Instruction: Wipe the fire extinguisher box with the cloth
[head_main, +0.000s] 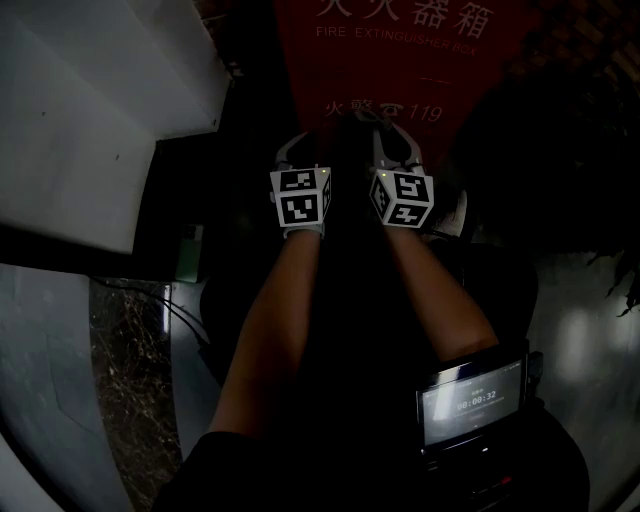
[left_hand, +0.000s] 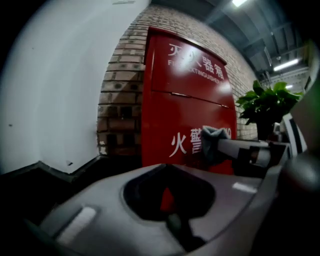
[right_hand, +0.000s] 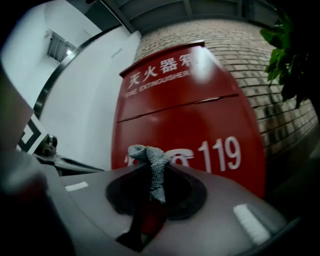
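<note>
cloth (right_hand: 150, 155) being pinched by right gripper (right_hand: 154, 182) | left gripper (left_hand: 170, 202) being held closed, empty | flat pressure on fire extinguisher box (right_hand: 200, 115) being advised

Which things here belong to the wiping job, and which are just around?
Job:
- red metal fire extinguisher box
- grey terry cloth, pinched in the right gripper

Just around:
- green leafy plant
- brown brick wall
- white wall
- black screen device at the person's waist
- left gripper, shut and empty
</note>
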